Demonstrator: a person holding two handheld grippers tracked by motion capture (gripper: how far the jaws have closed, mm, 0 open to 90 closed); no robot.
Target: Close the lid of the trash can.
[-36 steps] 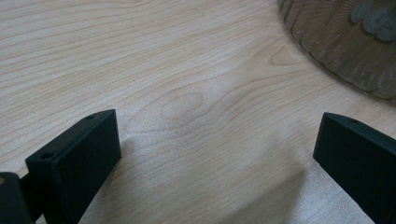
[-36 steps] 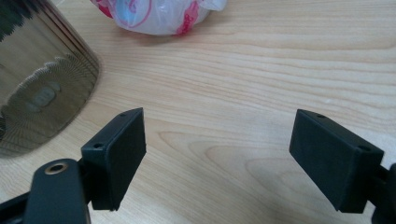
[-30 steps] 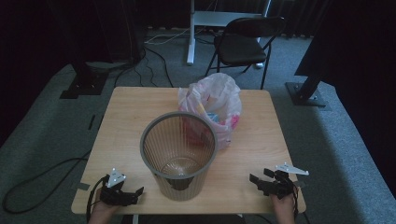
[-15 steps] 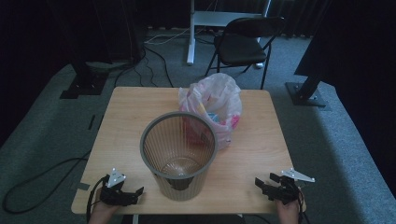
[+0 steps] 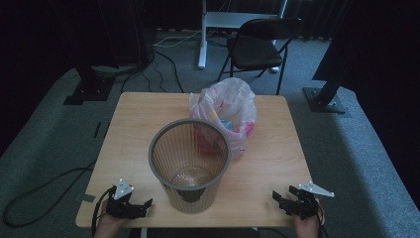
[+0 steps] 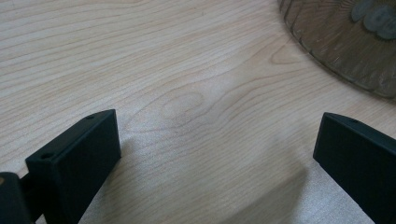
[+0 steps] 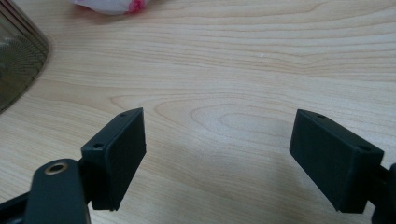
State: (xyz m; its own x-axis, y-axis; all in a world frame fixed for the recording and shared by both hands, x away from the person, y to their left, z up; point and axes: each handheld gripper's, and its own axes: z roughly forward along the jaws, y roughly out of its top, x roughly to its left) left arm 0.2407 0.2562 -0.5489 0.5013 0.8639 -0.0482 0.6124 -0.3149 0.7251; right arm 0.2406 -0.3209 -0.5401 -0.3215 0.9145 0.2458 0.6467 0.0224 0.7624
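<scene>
A grey ribbed wastebasket (image 5: 190, 163) stands upright in the middle of the wooden table (image 5: 133, 124); nothing shows inside it but its base. Behind it, touching its far right rim, sits a white plastic bag (image 5: 228, 111) with pink and coloured contents. My left gripper (image 5: 146, 204) rests at the front left edge, open, its jaws wide apart over bare wood (image 6: 219, 135); the basket's base (image 6: 345, 42) lies ahead to its right. At the front right edge my right gripper (image 5: 281, 194) is also open with nothing between its jaws (image 7: 217, 135), with the basket (image 7: 18, 60) to its left and the bag (image 7: 112, 4) far ahead.
A black folding chair (image 5: 260, 44) and a white desk leg (image 5: 202, 34) stand beyond the table. Black stand bases (image 5: 86, 91) and cables (image 5: 44, 191) lie on the grey carpet around it. Bare tabletop lies on both sides of the basket.
My right gripper has drawn back a little toward the front right edge. The left gripper, basket and bag have not moved.
</scene>
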